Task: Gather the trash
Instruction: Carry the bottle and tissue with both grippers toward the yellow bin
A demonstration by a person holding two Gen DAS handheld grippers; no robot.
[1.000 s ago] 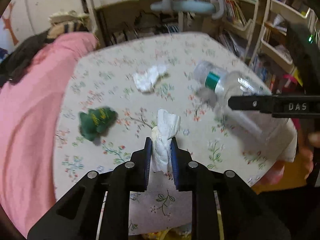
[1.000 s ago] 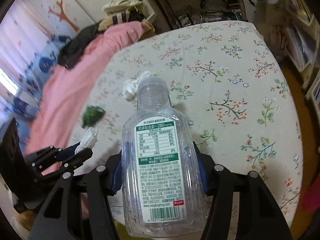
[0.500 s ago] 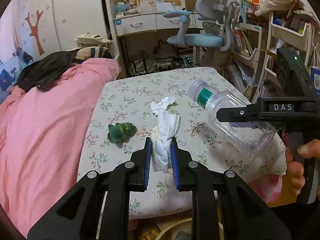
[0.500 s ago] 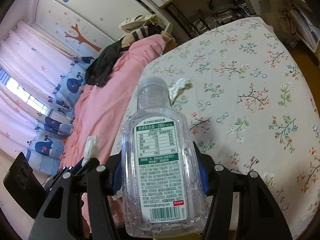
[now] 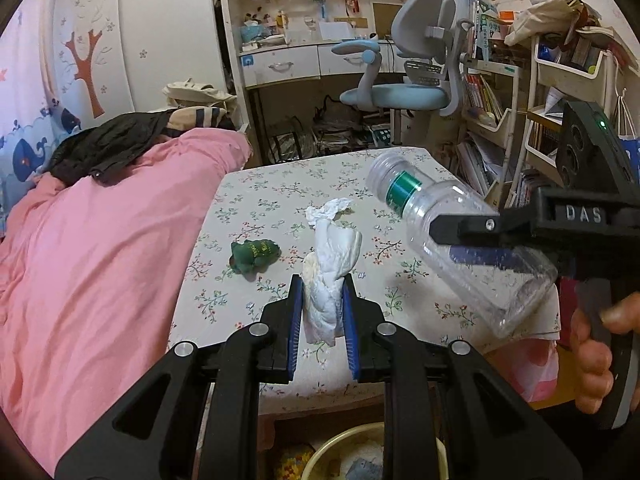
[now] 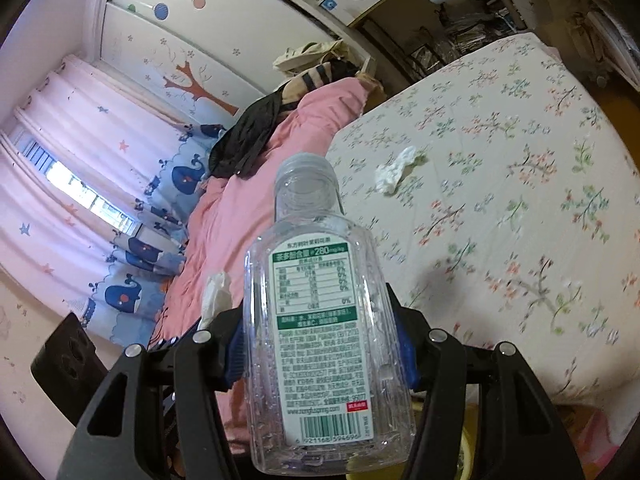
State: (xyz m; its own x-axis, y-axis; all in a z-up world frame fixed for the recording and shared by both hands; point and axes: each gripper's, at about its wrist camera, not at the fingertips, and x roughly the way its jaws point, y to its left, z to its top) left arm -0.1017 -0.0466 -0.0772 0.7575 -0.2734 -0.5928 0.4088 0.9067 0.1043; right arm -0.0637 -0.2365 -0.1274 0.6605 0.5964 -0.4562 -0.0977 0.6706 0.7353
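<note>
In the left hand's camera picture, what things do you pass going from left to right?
Pink blanket → green toy frog → tissue held in the left gripper → clear plastic bottle → right gripper → hand.

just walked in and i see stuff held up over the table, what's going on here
A person is clearing trash off a floral-cloth table with a handheld tool in each hand. The left tool is clamped on a crumpled white tissue, and the right tool grips an empty clear plastic bottle. Both are held up off the table. Another crumpled tissue and a small green toy lie on the cloth. A yellowish bin sits below the near table edge.
</note>
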